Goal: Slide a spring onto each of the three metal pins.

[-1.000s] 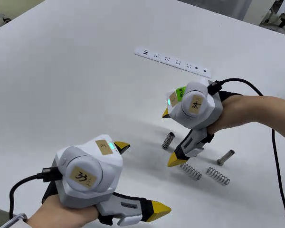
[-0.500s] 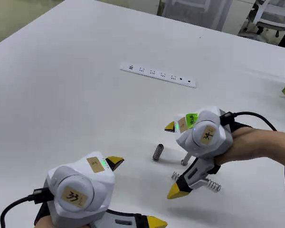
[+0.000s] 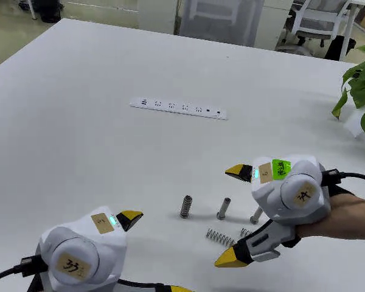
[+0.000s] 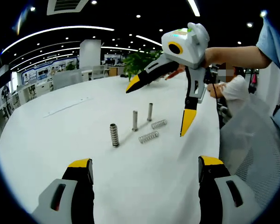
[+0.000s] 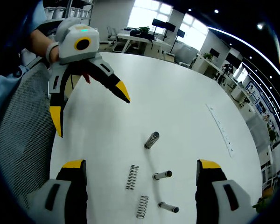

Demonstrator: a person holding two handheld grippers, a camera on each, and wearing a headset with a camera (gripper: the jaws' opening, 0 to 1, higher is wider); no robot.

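Left tool: my left tool (image 4: 144, 163) is released, jaws spread wide and empty, at the lower left of the head view.
Right tool: my right tool (image 5: 140, 164) is also spread wide and empty, at the lower right, above the worktop (image 3: 79, 121).
Sprung pin: the sprung pin (image 3: 186, 206) stands upright, lower centre.
Bare pins: a bare pin (image 3: 223, 208) stands just right of it, and a third pin (image 3: 256, 215) stands beside my right tool.
Loose springs: a spring (image 3: 220, 236) and a second spring (image 4: 159, 123) lie flat near the bare pins.
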